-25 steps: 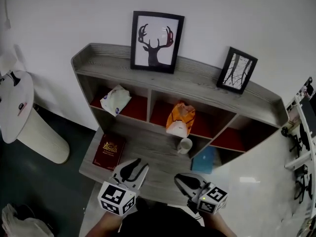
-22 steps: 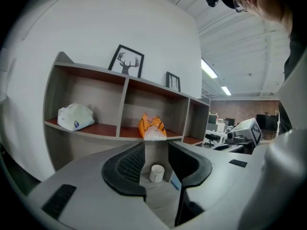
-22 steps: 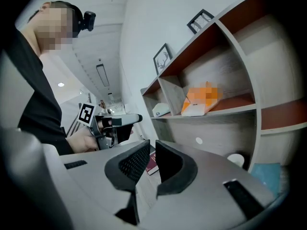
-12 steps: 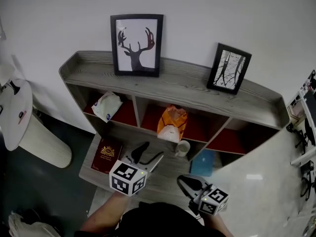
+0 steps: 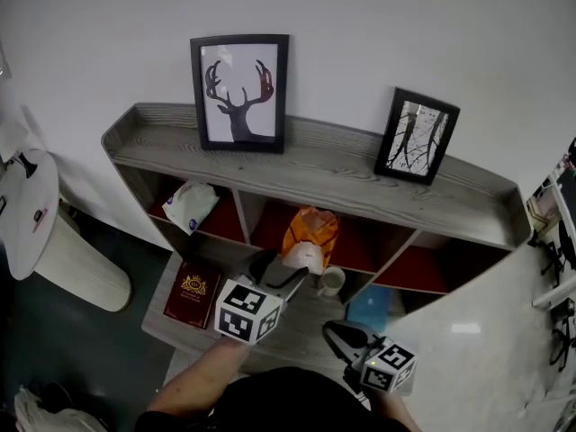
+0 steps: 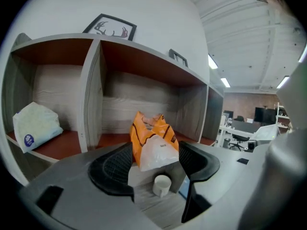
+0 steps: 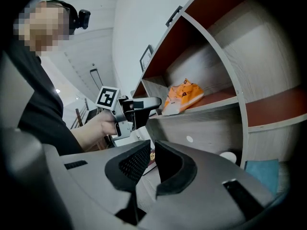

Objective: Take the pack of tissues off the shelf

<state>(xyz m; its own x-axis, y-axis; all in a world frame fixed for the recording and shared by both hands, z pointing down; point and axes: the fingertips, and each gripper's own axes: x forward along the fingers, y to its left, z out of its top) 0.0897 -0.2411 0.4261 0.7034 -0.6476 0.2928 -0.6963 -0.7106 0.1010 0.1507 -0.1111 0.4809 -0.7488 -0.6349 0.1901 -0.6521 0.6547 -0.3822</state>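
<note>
The orange pack (image 6: 152, 138) is found still in the shelf's (image 5: 315, 162) middle compartment, framed but not pressed by the left gripper (image 6: 156, 157), its jaws just opened wide, while the right gripper (image 7: 152, 150) is closed, empty; grasp and removal remain outstanding.

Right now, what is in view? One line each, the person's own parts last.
shelf unit: 1, grey with red floors, against white wall
deer picture: 1, black frame, shelf top left
branch picture: 1, black frame, shelf top right
white pack: 1, white, left compartment
orange pack: 1, orange-white, middle compartment
mug: 1, white, lower ledge
book: 1, dark red, lower ledge left
flat item: 1, blue, lower right
round table: 1, white, far left
left tool: 1, black jaws just been opening, nothing between, facing orange pack
right tool: 1, black jaws shut, empty, low right
</note>
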